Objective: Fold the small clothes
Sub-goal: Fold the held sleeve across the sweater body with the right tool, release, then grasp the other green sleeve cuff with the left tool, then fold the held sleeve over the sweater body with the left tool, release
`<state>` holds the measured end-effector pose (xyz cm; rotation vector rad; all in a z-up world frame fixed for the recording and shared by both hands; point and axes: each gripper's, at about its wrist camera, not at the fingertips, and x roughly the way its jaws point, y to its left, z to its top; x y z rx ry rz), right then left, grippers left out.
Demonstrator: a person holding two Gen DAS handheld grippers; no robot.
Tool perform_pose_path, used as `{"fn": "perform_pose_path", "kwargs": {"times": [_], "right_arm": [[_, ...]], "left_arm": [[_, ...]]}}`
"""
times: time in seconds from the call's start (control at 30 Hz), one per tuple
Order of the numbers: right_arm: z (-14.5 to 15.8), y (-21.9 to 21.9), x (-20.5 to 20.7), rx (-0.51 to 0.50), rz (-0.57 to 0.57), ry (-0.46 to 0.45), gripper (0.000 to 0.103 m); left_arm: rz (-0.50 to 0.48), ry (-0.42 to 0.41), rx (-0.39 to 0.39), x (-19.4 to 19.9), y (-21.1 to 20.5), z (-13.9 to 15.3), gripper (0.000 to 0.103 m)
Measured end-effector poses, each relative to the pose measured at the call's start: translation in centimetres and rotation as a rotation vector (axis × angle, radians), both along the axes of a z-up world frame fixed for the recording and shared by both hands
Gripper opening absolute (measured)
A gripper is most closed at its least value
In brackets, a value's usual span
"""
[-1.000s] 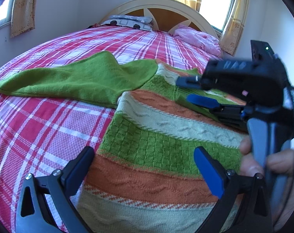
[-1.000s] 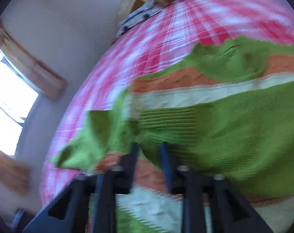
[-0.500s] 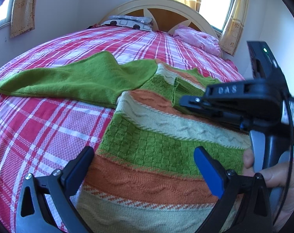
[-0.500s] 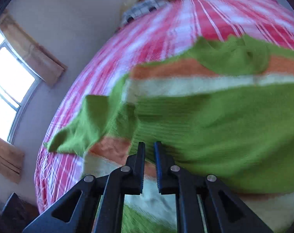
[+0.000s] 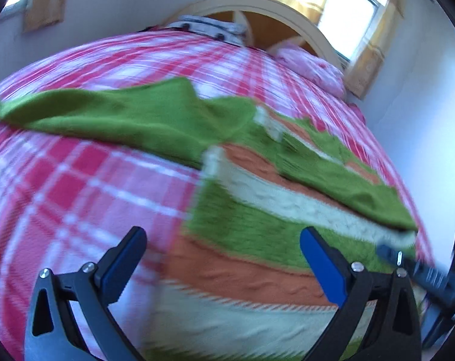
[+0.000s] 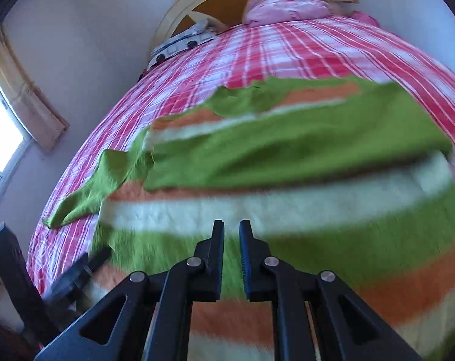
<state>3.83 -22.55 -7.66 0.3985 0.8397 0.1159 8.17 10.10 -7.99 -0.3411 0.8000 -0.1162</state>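
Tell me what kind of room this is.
A bedroom, almost certainly: a bed with a red plaid bedspread, an arched wooden headboard with a pink pillow against it, and curtained windows. A striped sweater lies spread on top.

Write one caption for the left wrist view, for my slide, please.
Open left tongs hover above a striped sweater on a plaid bed, one green sleeve folded across it.

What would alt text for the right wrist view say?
A striped sweater in green, orange and cream lies on a red plaid bed, one green sleeve folded across it. The right gripper hovers over it, its fingers nearly closed, with nothing between them.
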Motion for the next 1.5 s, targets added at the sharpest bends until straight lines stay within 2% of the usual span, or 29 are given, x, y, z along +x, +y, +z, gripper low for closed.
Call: {"fn": "perform_pose_path", "kwargs": {"times": [0.07, 0.13, 0.2, 0.27, 0.33, 0.47, 0.53, 0.6, 0.63, 0.7, 0.8, 0.83, 0.9, 1.0, 1.13, 1.33, 1.4, 1.5], "right_arm": [[-0.6, -0.8, -1.6, 0.050, -0.007, -0.009, 0.013], [-1.4, -1.6, -2.5, 0.104, -0.012, -0.050, 0.018], [-1.9, -1.8, -3.2, 0.167, -0.007, -0.088, 0.029], [-1.7, -1.5, -3.4, 0.192, 0.006, -0.118, 0.047], [-1.4, -1.0, -3.6, 0.179, 0.022, -0.143, 0.054], [-1.5, 0.0, -3.2, 0.141, 0.045, -0.127, 0.055], [-1.6, -0.2, -3.0, 0.147, 0.045, -0.125, 0.055], [-1.7, -0.4, -3.0, 0.161, 0.044, -0.126, 0.055], [-1.8, -0.4, -2.9, 0.165, 0.043, -0.125, 0.055], [-1.9, -0.4, -2.9, 0.164, 0.043, -0.123, 0.055], [-2.0, -0.4, -2.9, 0.165, 0.043, -0.121, 0.055], [-2.0, -0.5, -2.9, 0.169, 0.043, -0.120, 0.055], [-2.1, -0.7, -2.8, 0.182, 0.043, -0.119, 0.055], [-2.2, -0.8, -2.8, 0.194, 0.041, -0.120, 0.055], [-2.2, -0.9, -2.8, 0.200, 0.041, -0.122, 0.055], [-2.2, -0.9, -2.8, 0.205, 0.041, -0.122, 0.055], [-2.2, -1.0, -2.8, 0.209, 0.041, -0.123, 0.055], [-2.2, -1.1, -2.9, 0.217, 0.041, -0.124, 0.055]], "left_arm": [[0.065, -0.015, -0.012, 0.0, 3.1, 0.9, 0.103], [0.178, -0.031, -0.012, 0.2, 7.7, 2.1, 0.103], [0.284, -0.031, -0.042, 0.9, 12.7, 2.6, 0.103], [0.371, -0.023, -0.067, 1.7, 16.6, 2.5, 0.103], [0.483, -0.003, -0.093, 2.9, 20.9, 2.2, 0.103], [0.556, 0.035, -0.201, 5.1, 25.2, 0.7, 0.103], [0.560, 0.026, -0.255, 6.2, 26.0, 0.1, 0.096], [0.555, 0.032, -0.270, 7.4, 26.3, -0.6, 0.079], [0.555, 0.045, -0.275, 8.0, 26.4, -1.0, 0.075], [0.557, 0.063, -0.321, 8.7, 27.0, -2.1, 0.051], [0.564, 0.058, -0.369, 8.4, 27.3, -2.8, 0.035], [0.555, 0.049, -0.377, 8.2, 27.4, -2.7, 0.033], [0.533, 0.052, -0.379, 8.3, 27.6, -2.8, 0.010], [0.514, 0.031, -0.335, 8.4, 27.2, -1.6, 0.009], [0.424, -0.071, -0.235, 8.6, 23.7, 2.4, 0.009], [0.128, -0.228, -0.068, 8.7, 12.1, 8.7, 0.009], [0.008, -0.273, -0.028, 8.2, 7.1, 9.9, 0.009], [-0.164, -0.273, -0.005, 7.9, -0.3, 10.0, 0.009]]}}
